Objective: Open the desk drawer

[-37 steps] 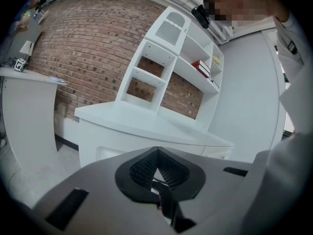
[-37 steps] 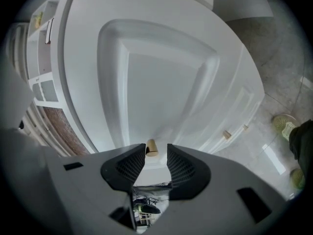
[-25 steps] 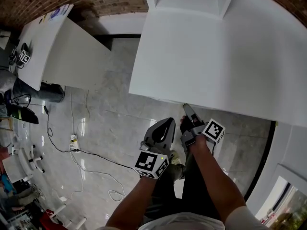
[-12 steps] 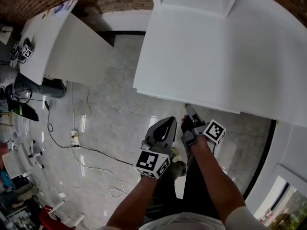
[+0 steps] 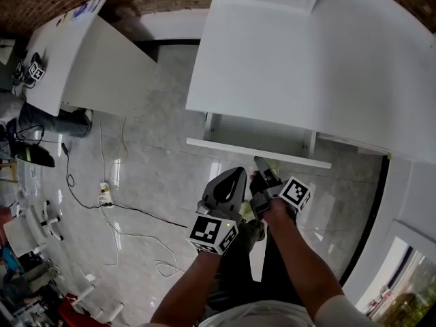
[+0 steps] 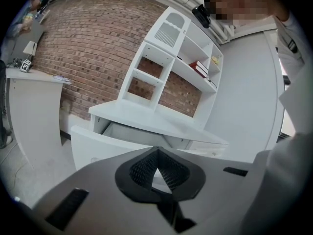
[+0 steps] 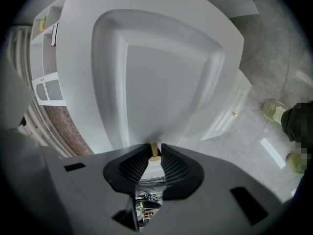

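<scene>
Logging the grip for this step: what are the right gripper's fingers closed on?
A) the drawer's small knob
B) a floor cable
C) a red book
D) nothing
A: in the right gripper view the right gripper has just closed its fingers on the tan knob of the drawer front.

A white desk drawer front (image 7: 161,72) is shown in smooth, matt painted board, with a small tan knob (image 7: 154,152) of pale wood-like material. The grey stone-look floor tiles (image 5: 150,203) are polished and glossy. A red brick wall (image 6: 88,48) is seen rough and matt. Black ribbed rubbery pads (image 7: 134,166) are set in the matt grey plastic right gripper (image 7: 155,145).
</scene>
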### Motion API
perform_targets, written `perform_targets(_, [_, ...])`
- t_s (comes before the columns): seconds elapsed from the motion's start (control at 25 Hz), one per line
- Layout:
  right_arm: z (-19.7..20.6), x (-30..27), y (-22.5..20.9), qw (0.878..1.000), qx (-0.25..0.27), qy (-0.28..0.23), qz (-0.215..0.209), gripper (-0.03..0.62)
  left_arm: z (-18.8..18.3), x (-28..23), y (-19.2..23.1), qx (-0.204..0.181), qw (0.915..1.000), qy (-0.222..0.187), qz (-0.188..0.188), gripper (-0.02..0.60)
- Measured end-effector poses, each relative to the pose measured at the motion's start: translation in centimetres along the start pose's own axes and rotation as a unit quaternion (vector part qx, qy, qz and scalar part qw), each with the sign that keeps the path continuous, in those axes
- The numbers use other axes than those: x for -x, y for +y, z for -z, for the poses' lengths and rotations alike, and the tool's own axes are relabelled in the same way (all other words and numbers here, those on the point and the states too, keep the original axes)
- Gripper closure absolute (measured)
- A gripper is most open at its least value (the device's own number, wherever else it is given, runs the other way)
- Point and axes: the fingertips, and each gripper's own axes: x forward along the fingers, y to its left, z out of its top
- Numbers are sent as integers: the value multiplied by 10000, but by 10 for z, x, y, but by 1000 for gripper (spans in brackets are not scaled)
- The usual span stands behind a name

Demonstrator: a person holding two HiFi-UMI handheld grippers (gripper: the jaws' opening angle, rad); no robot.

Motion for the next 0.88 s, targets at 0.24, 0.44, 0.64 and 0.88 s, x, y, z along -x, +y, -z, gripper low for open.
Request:
perform_targets(0.24, [29,29,-8,9999,-98,30,78,513,10,25,-12,21,10000,69,-2,569])
perform_targets(0.44, [51,50,-16,9996,-172,92,199,513,20,45,-18,46,9999,139,-41,569])
perform_targets(0.64, [70,69,-22,9994,-182,165,233,513,26,63,-28,44,9998,161,-68,569])
perform_targets(0.88, [86,85,-29,9989,-259,244,309,513,32,77,-34,-23,9999,151,-79,569])
